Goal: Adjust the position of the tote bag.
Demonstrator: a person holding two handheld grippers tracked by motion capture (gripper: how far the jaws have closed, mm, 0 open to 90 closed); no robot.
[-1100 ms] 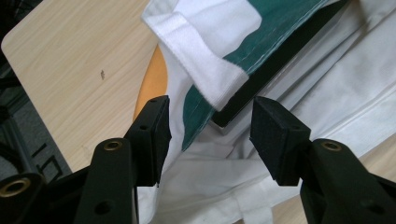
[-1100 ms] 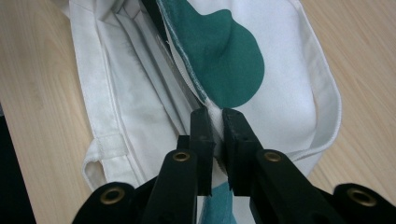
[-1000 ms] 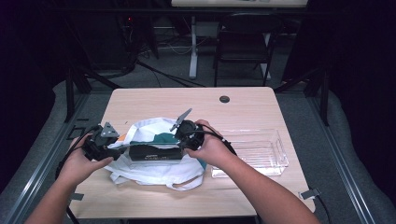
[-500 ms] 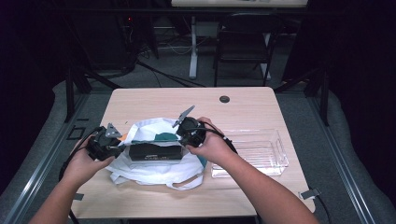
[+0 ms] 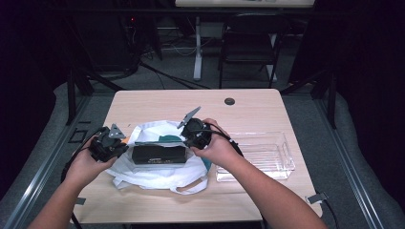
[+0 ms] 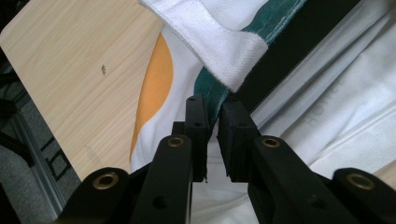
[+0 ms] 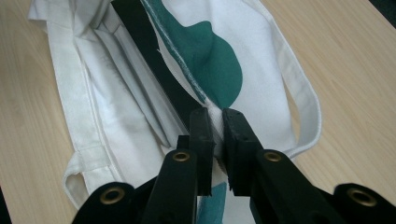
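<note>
- Tote bag (image 5: 157,167), white cloth with teal and orange patches, lies crumpled on the near left part of the worktop (image 5: 248,112), its mouth pulled apart between two hand-held grippers.
- Black box (image 5: 158,154), long and flat, sits in the bag's mouth, lying crosswise between the grippers.
- Left gripper (image 5: 109,146) is at the bag's left end; in the left gripper view its jaws stand nearly together, pinching the teal-stitched rim (image 6: 212,95) of the bag.
- In that same view a folded white strap end (image 6: 219,44) hangs over the box's black edge (image 6: 299,44), just past the jaw tips, and an orange patch (image 6: 156,79) shows on the cloth beside bare wood.
- Right gripper (image 5: 197,133) is at the bag's right end, touching the box's right end as seen from above; its grey plate (image 5: 189,117) sticks up toward the far side.
- In the right gripper view its jaws are closed to a narrow gap on a fold of white cloth (image 7: 217,122) at the rim, next to a teal patch (image 7: 212,58).
- A strap (image 7: 306,100) loops out over the wood on that side.
- Clear plastic tray (image 5: 282,164) rests on the worktop just right of the bag, beside the person's right forearm (image 5: 272,195).
- A round dark grommet (image 5: 229,101) is set in the worktop's far edge, well apart from the bag.
</note>
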